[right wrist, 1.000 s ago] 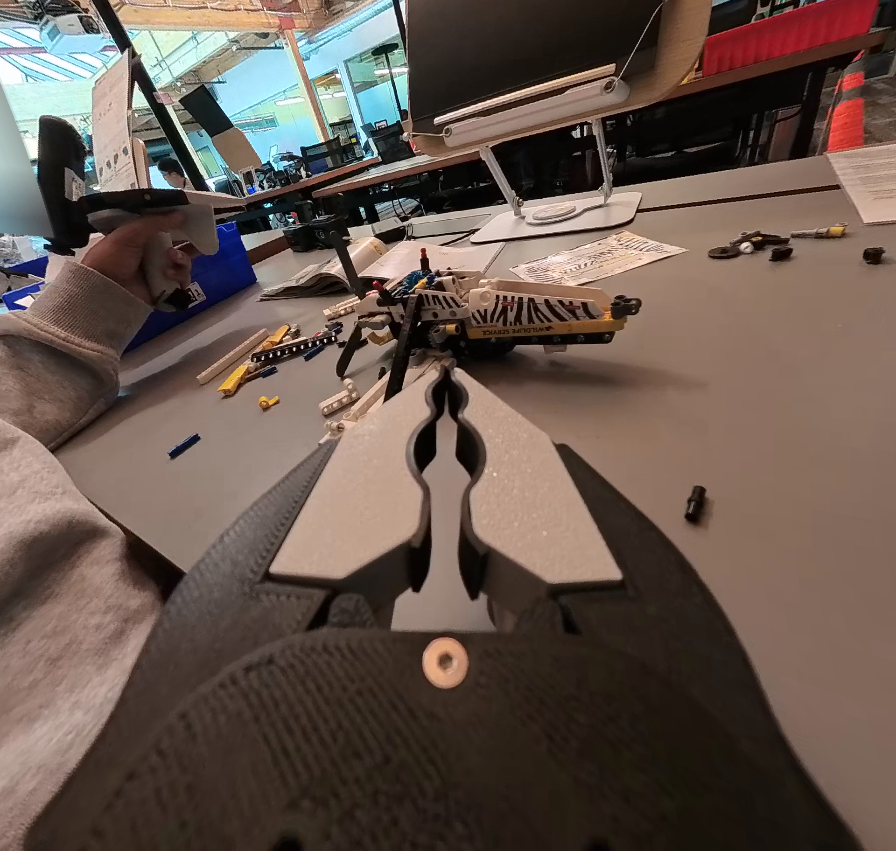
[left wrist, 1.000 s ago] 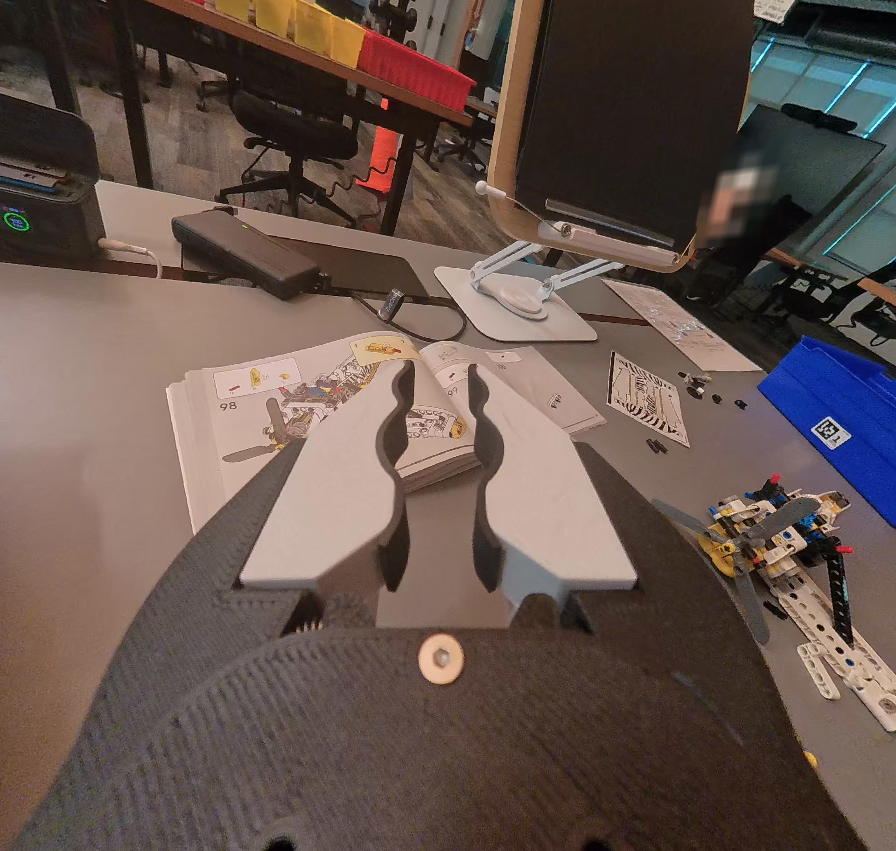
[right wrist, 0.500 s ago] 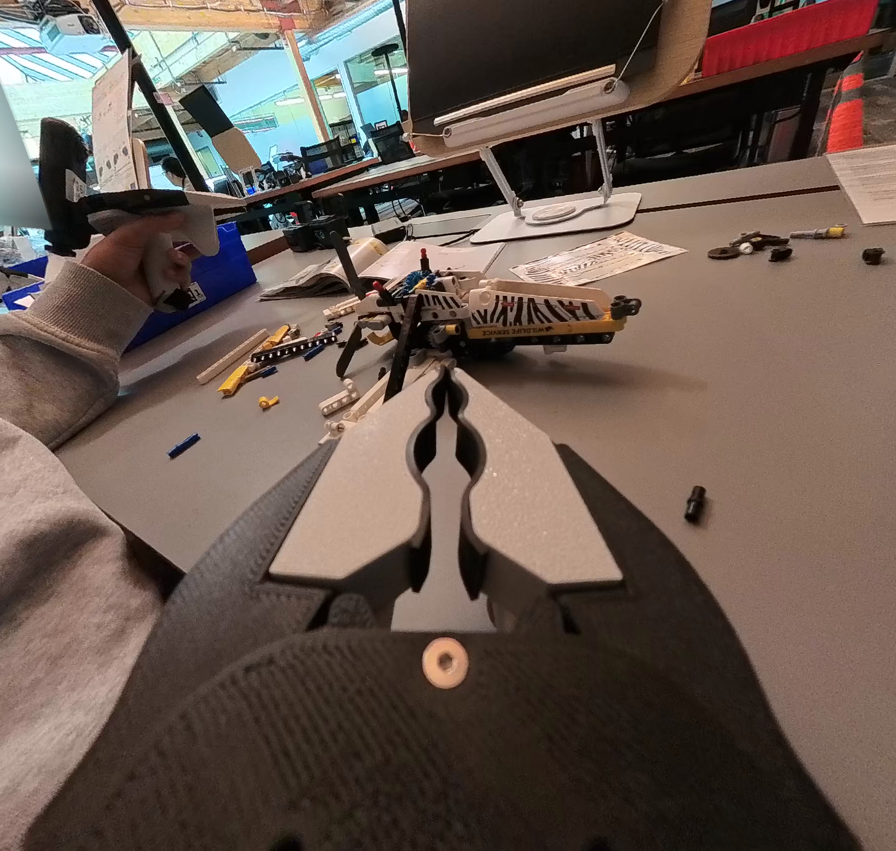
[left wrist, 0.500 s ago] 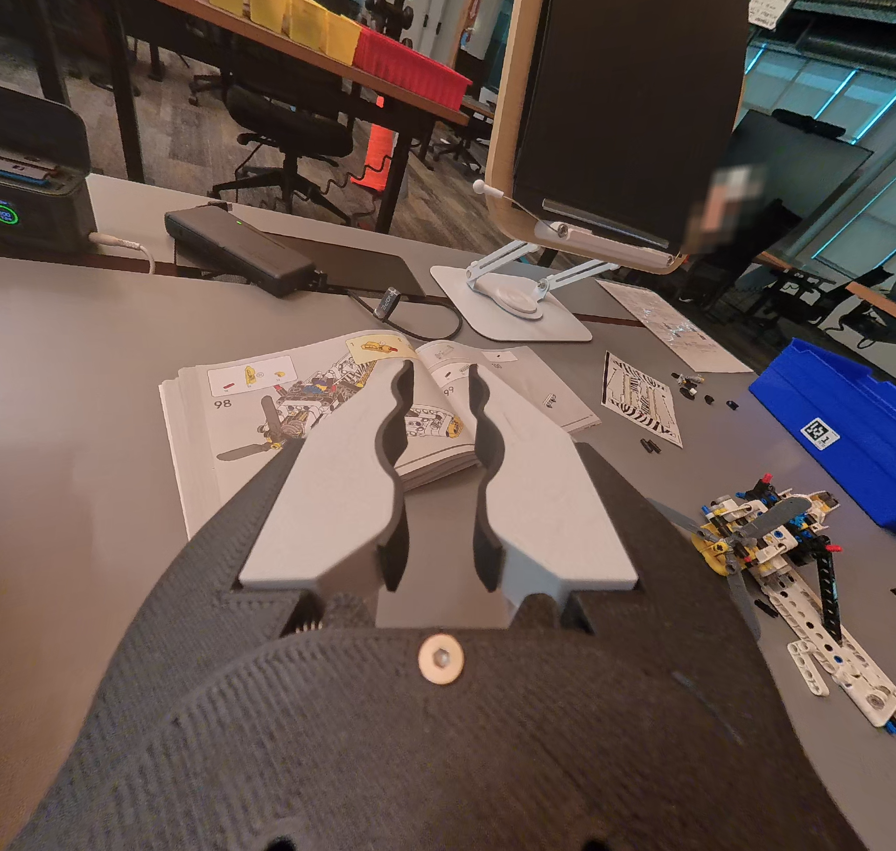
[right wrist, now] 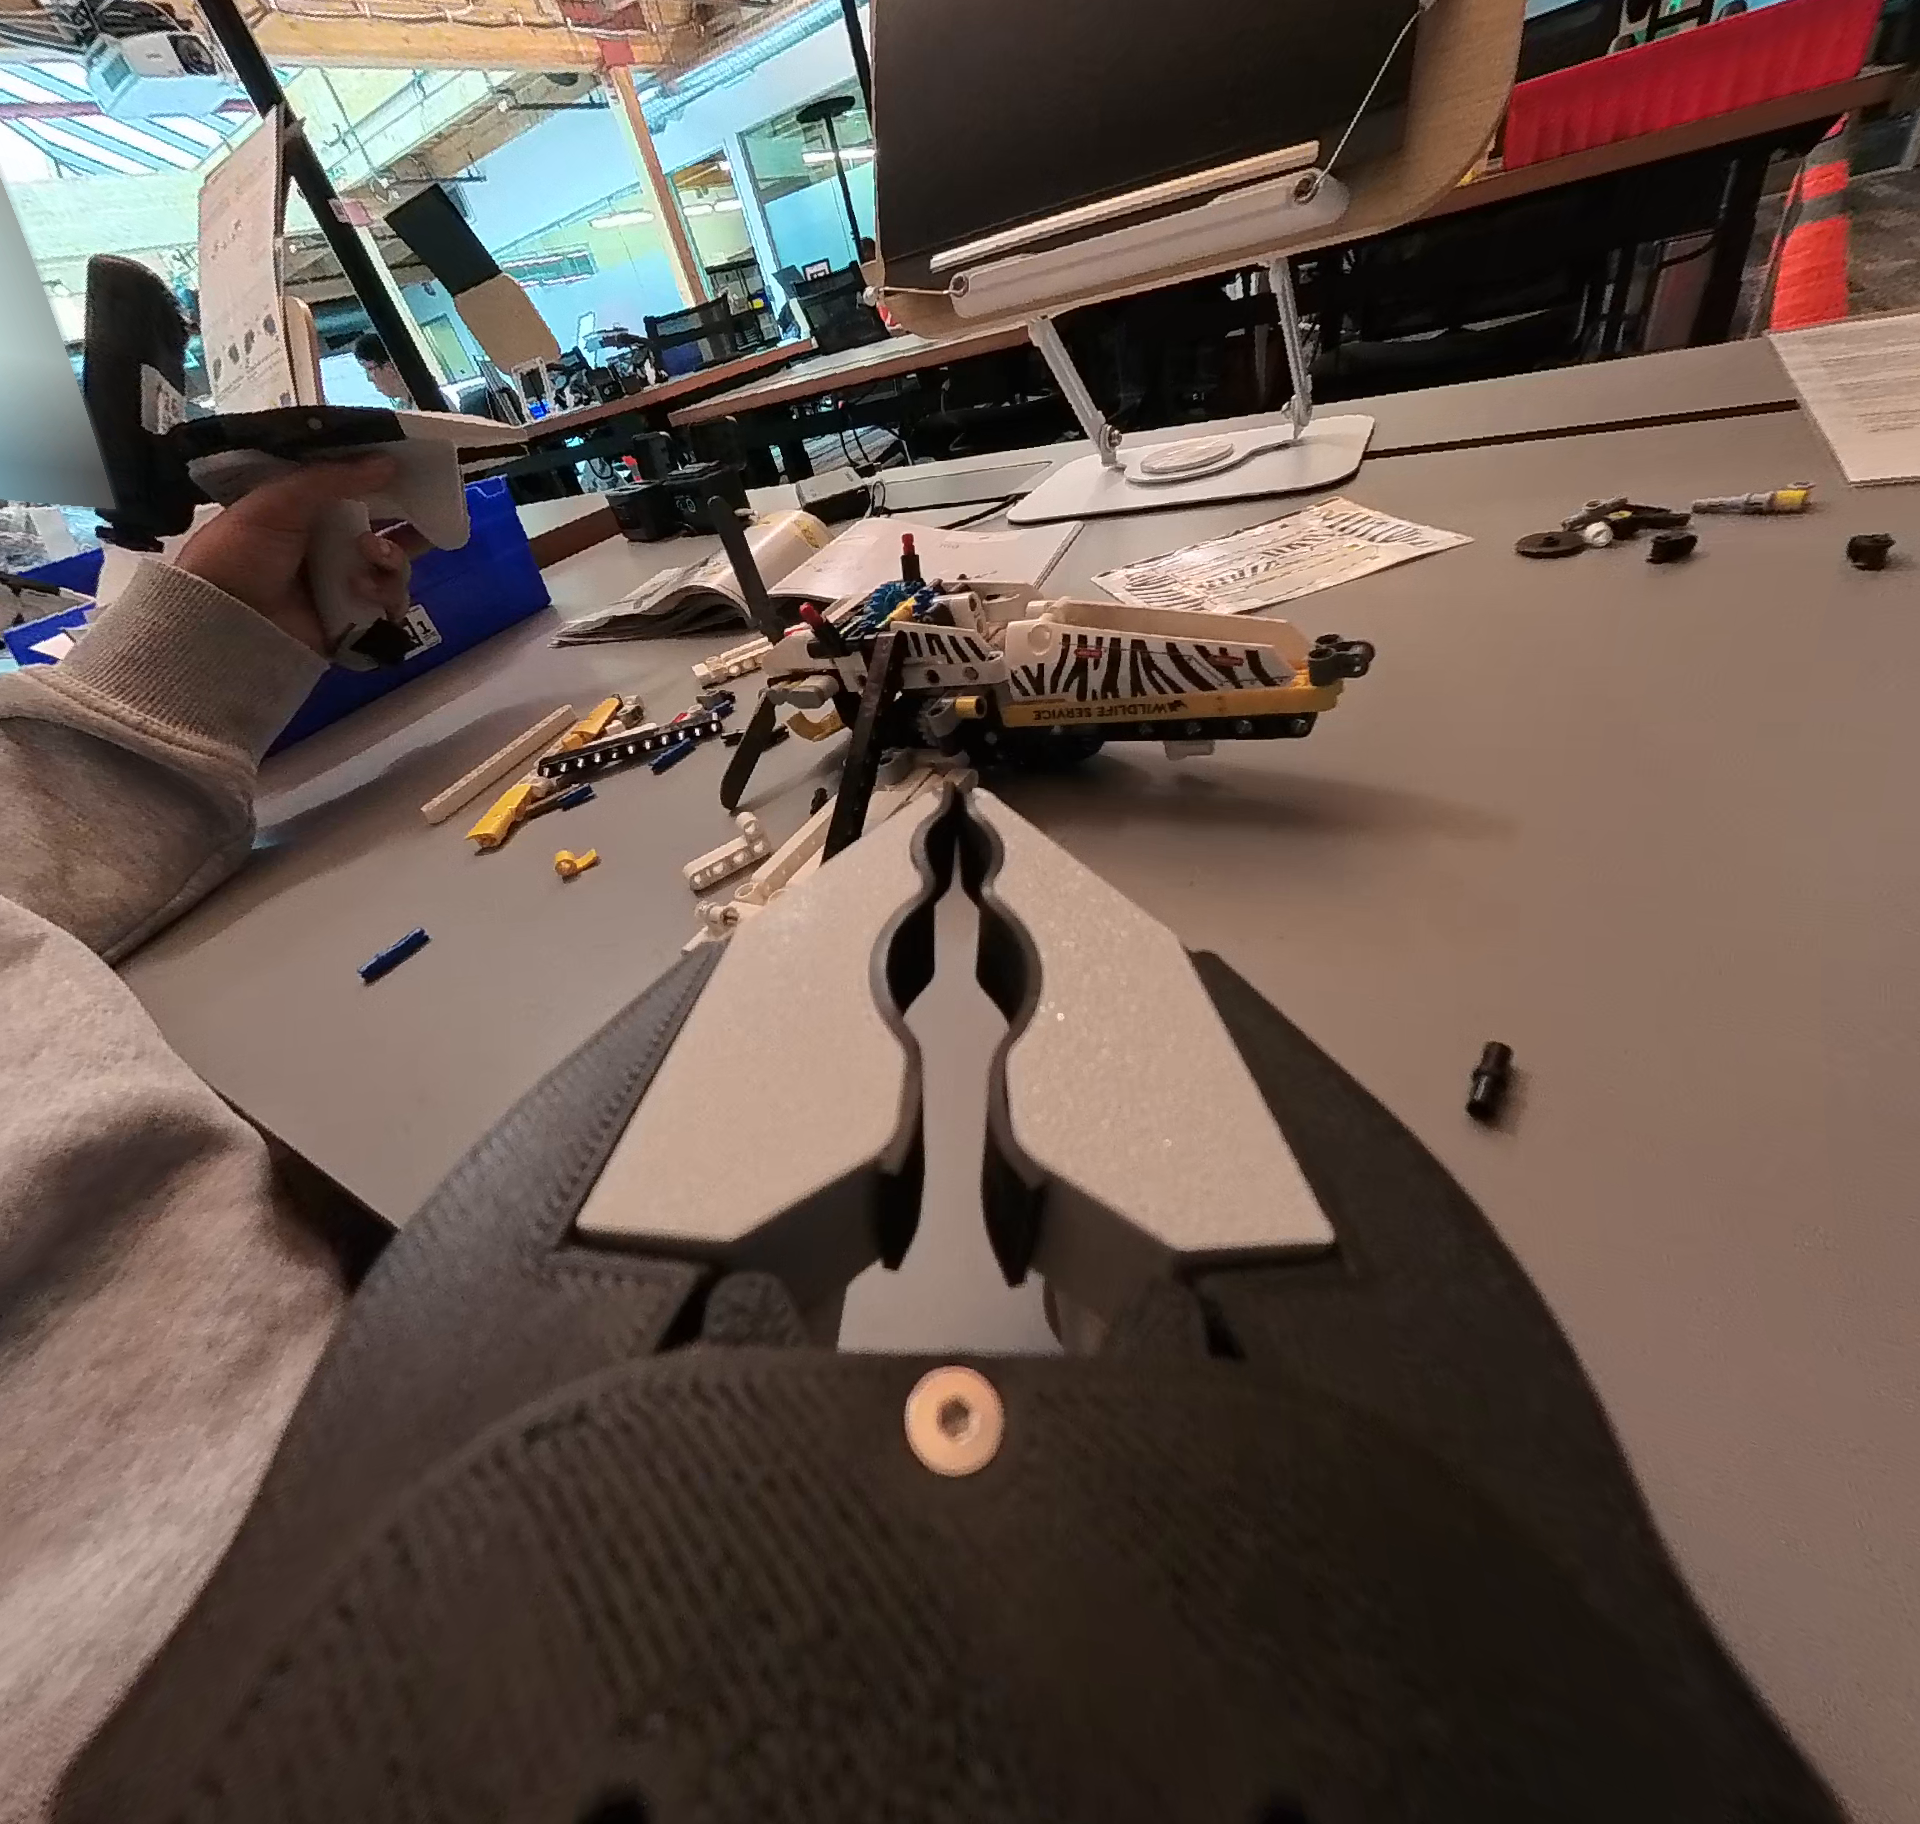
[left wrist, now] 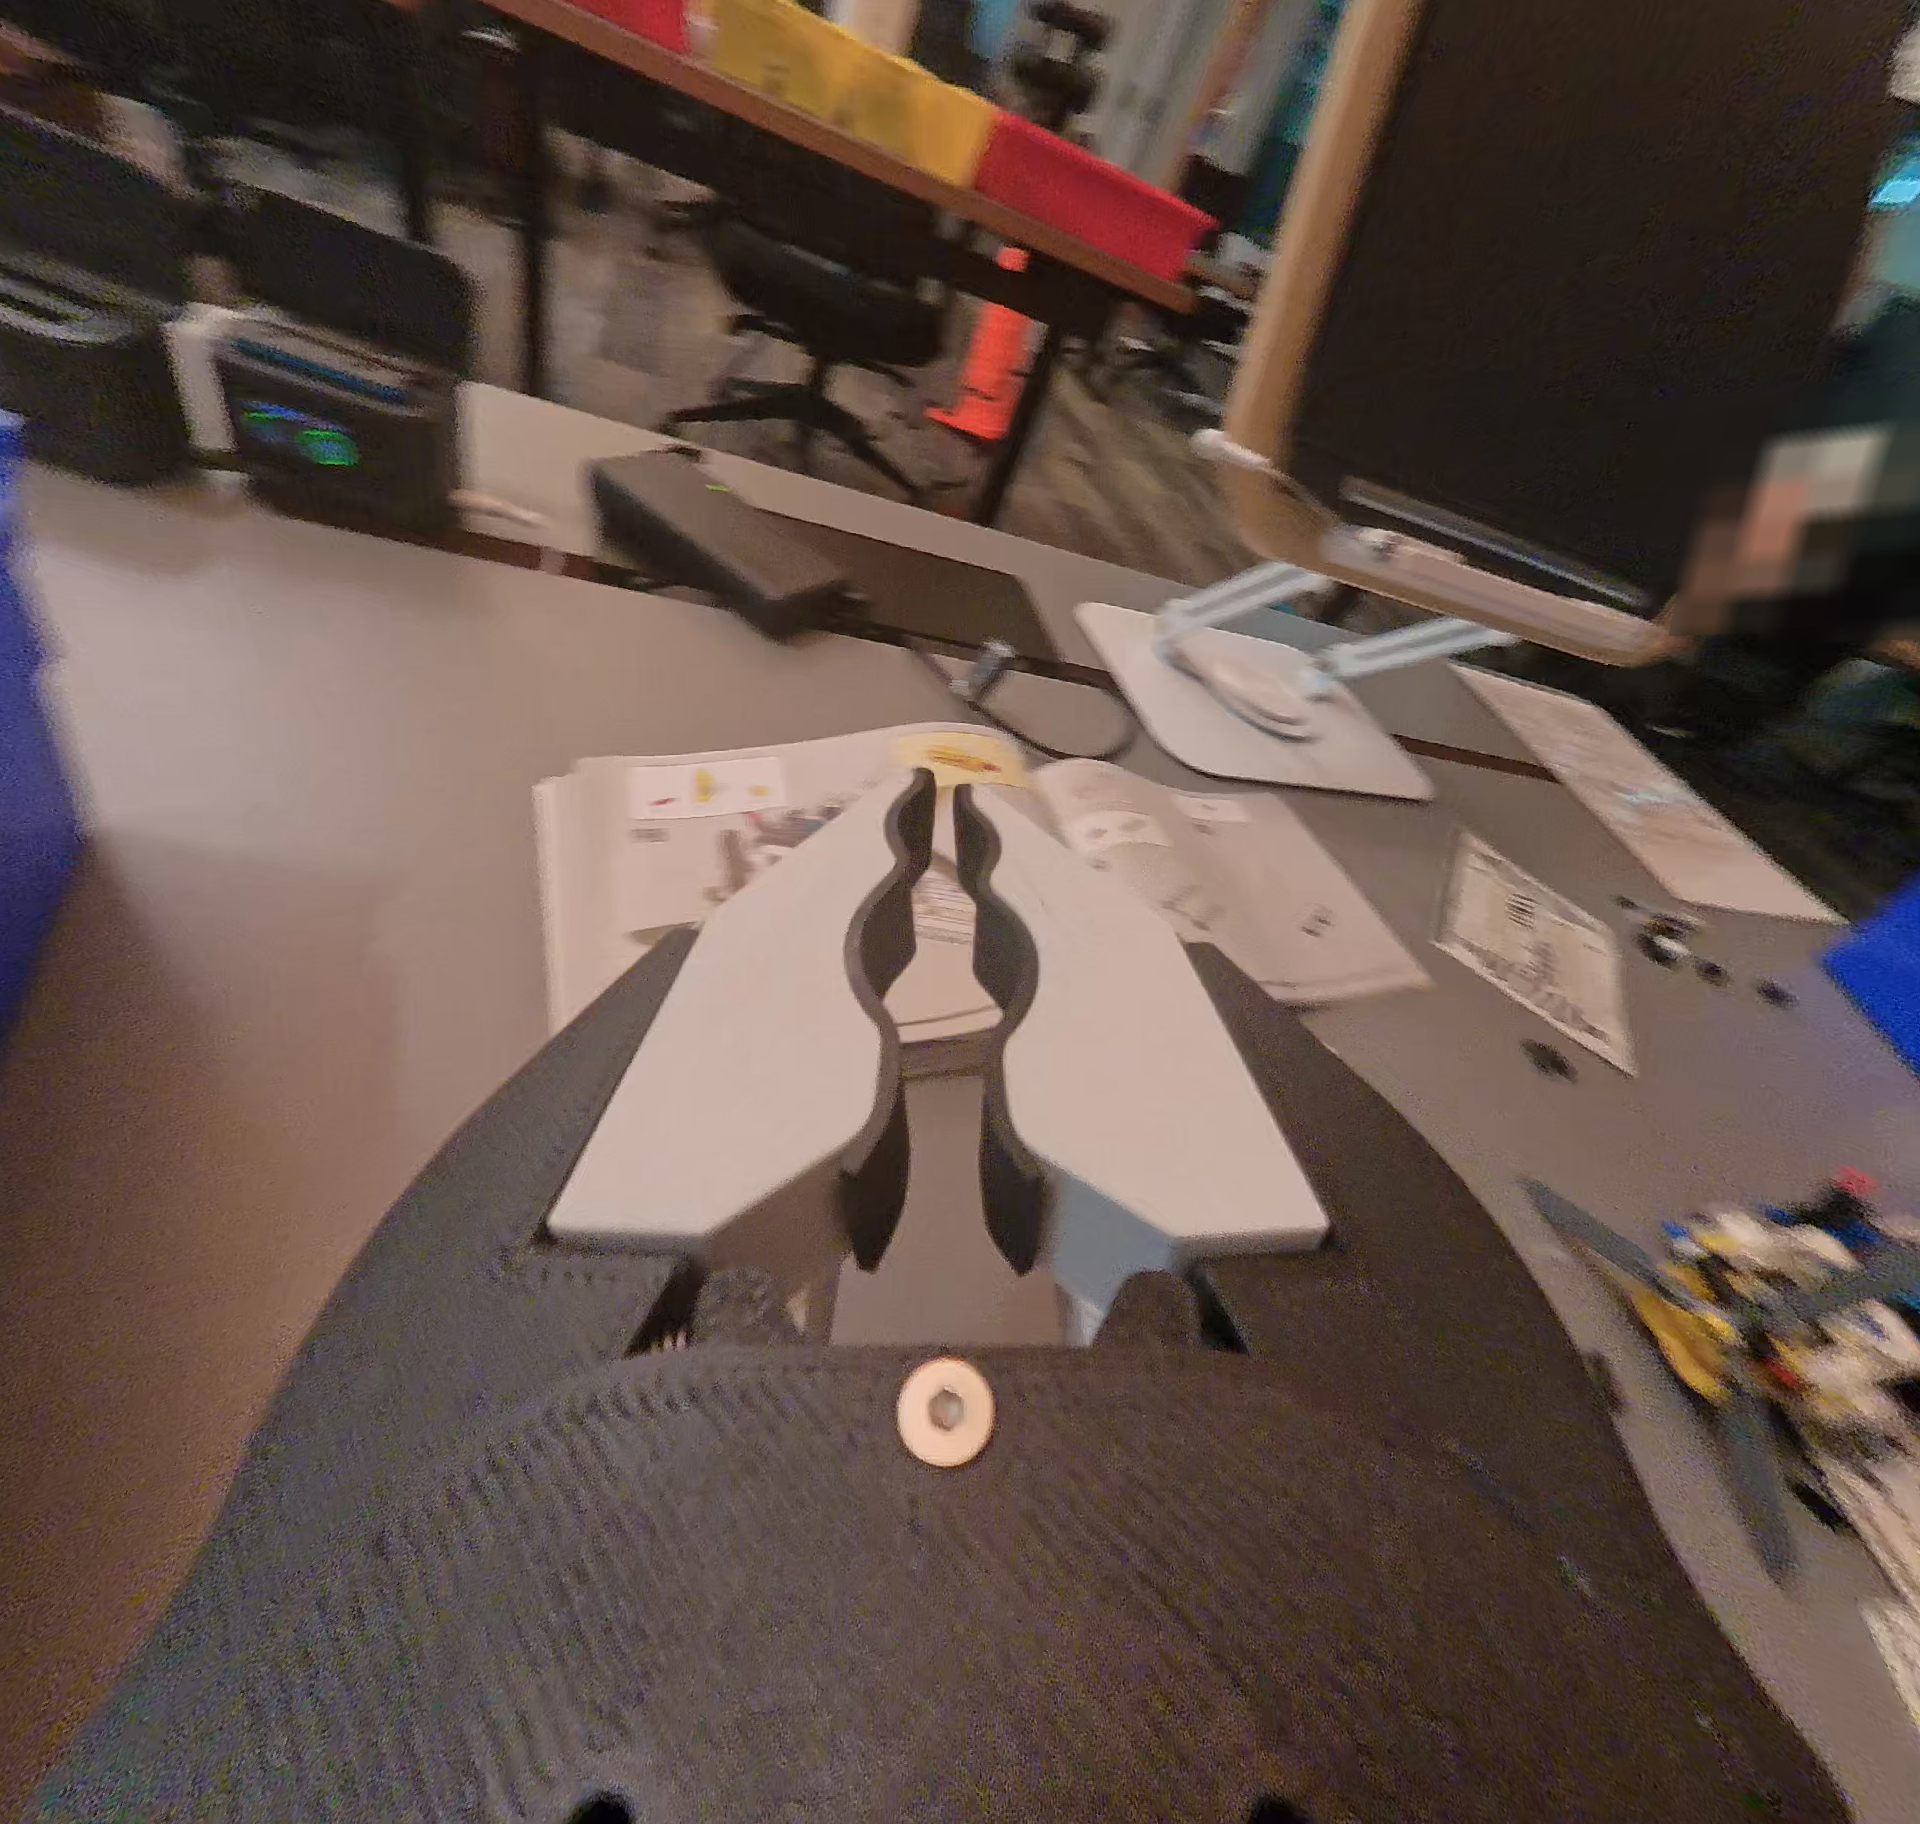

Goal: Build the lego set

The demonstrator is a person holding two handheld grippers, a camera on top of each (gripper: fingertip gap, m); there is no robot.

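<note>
The partly built lego model (right wrist: 1091, 673), white with zebra stripes and a yellow underside, lies on the grey table just beyond my right gripper (right wrist: 956, 806), which is shut and empty. It also shows blurred at the right edge of the left wrist view (left wrist: 1787, 1327). My left gripper (left wrist: 938, 792) is shut and empty, held above the open instruction booklet (left wrist: 1195, 870). In the right wrist view a hand holds the left gripper (right wrist: 312, 444) up at the far left. Loose lego pieces (right wrist: 623, 735) lie left of the model.
A tablet on a white stand (right wrist: 1195, 455) is at the back. A sticker sheet (right wrist: 1288, 548) and small black parts (right wrist: 1600, 527) lie to the right. A black pin (right wrist: 1488, 1078) is near my right gripper. A blue bin (right wrist: 488, 569) is at the left. Across from one pair of fingers to the other is roughly 50 cm. From the right gripper's tips to the black pin (right wrist: 1488, 1078) is close to 11 cm.
My left gripper has closed from open to shut and swung left; its view is now blurred. The right gripper and the model have not moved.
</note>
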